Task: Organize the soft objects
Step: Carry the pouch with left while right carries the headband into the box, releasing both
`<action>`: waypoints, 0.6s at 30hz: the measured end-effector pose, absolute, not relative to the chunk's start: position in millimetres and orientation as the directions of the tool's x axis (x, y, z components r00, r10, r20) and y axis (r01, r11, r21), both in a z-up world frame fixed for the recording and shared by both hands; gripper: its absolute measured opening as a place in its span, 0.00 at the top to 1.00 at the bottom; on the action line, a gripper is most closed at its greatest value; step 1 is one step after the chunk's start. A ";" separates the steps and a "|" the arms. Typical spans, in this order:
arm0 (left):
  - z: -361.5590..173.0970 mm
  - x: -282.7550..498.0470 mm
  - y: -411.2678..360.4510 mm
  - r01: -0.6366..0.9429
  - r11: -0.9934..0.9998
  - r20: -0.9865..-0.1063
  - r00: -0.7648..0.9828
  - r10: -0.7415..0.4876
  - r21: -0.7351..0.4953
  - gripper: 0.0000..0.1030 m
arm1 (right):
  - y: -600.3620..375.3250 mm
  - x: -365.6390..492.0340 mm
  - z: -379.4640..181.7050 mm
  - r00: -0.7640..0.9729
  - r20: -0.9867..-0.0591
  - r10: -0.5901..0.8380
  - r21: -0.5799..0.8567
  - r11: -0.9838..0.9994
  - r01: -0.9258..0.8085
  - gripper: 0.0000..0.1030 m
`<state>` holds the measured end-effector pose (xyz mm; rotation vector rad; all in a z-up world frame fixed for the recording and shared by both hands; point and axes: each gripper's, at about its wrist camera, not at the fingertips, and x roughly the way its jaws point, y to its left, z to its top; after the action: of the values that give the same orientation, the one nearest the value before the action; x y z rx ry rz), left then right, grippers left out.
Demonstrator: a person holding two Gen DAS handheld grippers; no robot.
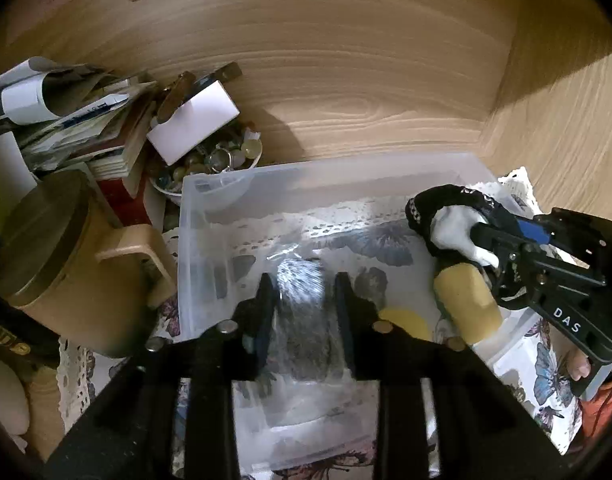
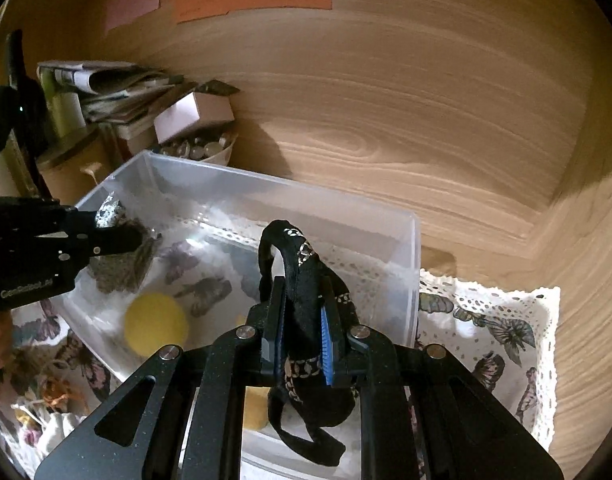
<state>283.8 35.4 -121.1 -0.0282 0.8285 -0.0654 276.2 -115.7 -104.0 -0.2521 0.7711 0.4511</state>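
A clear plastic bin (image 1: pixel 209 216) (image 2: pixel 410 248) stands on a butterfly-print cloth. My left gripper (image 1: pixel 301 300) is shut on a grey fuzzy soft object (image 1: pixel 301 280) and holds it inside the bin; it shows at the bin's left side in the right wrist view (image 2: pixel 121 264). My right gripper (image 2: pixel 301 320) is shut on a black soft item with patterned trim (image 2: pixel 301 280) over the bin's right part; in the left wrist view that item (image 1: pixel 438 204) shows a white part. A yellow ball (image 2: pixel 155 328) (image 1: pixel 406 320) lies in the bin. A tan soft piece (image 1: pixel 466 300) hangs under the right gripper.
A tan lidded canister (image 1: pixel 61 256), stacked papers and books (image 1: pixel 65 116), a white box (image 1: pixel 193 120) and a bowl of beads (image 1: pixel 209 160) crowd the back left. Wooden walls enclose the back and right. The butterfly cloth (image 2: pixel 486 328) extends right of the bin. Small soft items (image 2: pixel 45 404) lie left.
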 end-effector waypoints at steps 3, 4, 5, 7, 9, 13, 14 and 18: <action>-115.7 277.9 35.6 0.040 0.998 -0.723 0.688 -0.063 -0.049 0.50 | -114.5 273.7 -102.5 0.629 -0.722 0.287 -0.065 0.878 -0.475 0.74; -112.7 274.6 35.4 0.040 0.998 -0.719 0.692 -0.062 -0.047 0.48 | -115.3 271.2 -100.5 0.637 -0.718 0.280 -0.073 0.880 -0.470 0.66; -110.4 270.8 35.4 0.039 0.998 -0.716 0.695 -0.062 -0.048 0.46 | -116.9 268.0 -98.2 0.644 -0.713 0.278 -0.078 0.881 -0.467 0.60; -103.0 262.9 36.5 0.040 0.998 -0.708 0.703 -0.068 -0.056 0.39 | -119.5 261.3 -91.8 0.661 -0.698 0.276 -0.087 0.883 -0.461 0.53; -94.4 252.7 37.7 0.036 0.998 -0.696 0.715 -0.064 -0.055 0.33 | -123.0 252.8 -82.8 0.678 -0.680 0.278 -0.092 0.886 -0.455 0.44; -75.3 226.8 37.0 0.036 0.999 -0.655 0.754 -0.050 -0.035 0.16 | -129.9 231.0 -59.2 0.710 -0.628 0.319 -0.074 0.883 -0.463 0.22; -70.8 219.6 36.9 0.038 0.999 -0.644 0.763 -0.050 -0.033 0.13 | -132.2 226.3 -54.2 0.714 -0.617 0.332 -0.066 0.882 -0.467 0.19; -58.1 192.9 39.1 0.037 0.998 -0.614 0.787 -0.056 -0.043 0.04 | -139.0 205.7 -36.3 0.723 -0.579 0.377 -0.042 0.872 -0.488 0.15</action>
<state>192.9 39.1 -58.1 -0.0296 0.6624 -0.0500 205.7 -139.0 -36.3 -0.1971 0.5934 0.4804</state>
